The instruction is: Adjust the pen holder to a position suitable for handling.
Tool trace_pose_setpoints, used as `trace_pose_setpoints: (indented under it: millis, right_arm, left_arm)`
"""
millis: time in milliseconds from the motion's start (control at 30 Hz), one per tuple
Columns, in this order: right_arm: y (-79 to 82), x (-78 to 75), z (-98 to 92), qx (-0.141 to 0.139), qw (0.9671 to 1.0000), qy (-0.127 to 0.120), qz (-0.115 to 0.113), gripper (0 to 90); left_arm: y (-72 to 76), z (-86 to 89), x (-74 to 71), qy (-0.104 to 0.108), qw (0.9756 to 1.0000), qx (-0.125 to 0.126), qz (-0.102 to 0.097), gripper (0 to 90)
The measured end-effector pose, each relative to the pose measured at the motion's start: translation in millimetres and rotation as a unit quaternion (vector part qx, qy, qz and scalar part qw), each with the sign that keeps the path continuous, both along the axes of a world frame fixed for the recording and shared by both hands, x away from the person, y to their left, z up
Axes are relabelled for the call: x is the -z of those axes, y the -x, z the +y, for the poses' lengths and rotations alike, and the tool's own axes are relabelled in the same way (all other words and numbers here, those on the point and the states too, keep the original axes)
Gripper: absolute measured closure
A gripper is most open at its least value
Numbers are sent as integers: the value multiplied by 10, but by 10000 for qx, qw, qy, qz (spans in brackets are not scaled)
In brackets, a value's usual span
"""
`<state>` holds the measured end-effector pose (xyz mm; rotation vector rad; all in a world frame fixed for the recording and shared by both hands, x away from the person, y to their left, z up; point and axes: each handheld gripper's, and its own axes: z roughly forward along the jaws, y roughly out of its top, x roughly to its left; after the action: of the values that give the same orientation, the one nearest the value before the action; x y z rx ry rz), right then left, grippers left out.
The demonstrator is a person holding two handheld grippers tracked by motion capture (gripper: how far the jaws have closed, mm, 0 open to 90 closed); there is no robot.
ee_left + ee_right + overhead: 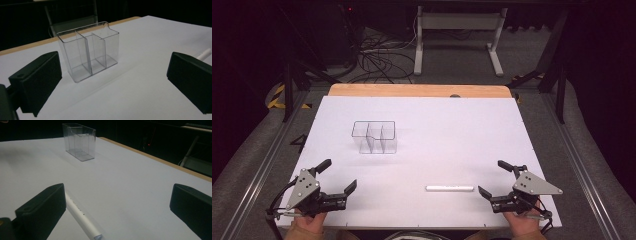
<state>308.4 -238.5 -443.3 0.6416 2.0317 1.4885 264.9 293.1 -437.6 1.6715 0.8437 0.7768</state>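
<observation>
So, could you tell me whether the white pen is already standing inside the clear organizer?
No, the white pen lies flat on the table, well apart from the clear organizer.

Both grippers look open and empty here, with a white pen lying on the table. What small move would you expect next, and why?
Probably the right gripper slides toward the white pen to straddle it: its fingers are spread, the pen lies flat just beside it, and the clear organizer stands empty.

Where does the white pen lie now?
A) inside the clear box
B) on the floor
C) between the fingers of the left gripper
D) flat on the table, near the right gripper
D: the white pen lies flat on the table, just left of the open right gripper, far from the clear box.
</observation>
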Motion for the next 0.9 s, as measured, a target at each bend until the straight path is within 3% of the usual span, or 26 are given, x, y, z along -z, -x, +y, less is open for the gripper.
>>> trace_pose_setpoints:
  millis: [233,400,467,667,767,900]
  right_arm:
    - [-12,15,-30,22,9999,-100,35,21]
    - [-19,35,-36,-12,9998,-171,103,27]
    - [-26,44,-39,-23,9997,-176,154,29]
    - [-21,50,-42,-2,9997,-144,183,29]
    - [-25,55,-28,-11,9998,-118,186,31]
    - [-24,72,-15,-16,9997,-88,246,32]
  left_arm:
    - [-12,33,-21,144,9998,18,98,6]
    - [-20,6,-32,58,9998,104,136,6]
    - [-32,-5,-32,-4,9997,105,236,6]
    - [-28,-8,-51,0,9997,135,184,8]
    - [-33,-9,-71,-115,9997,104,203,9]
    - [-54,17,-101,-23,9996,150,219,13]
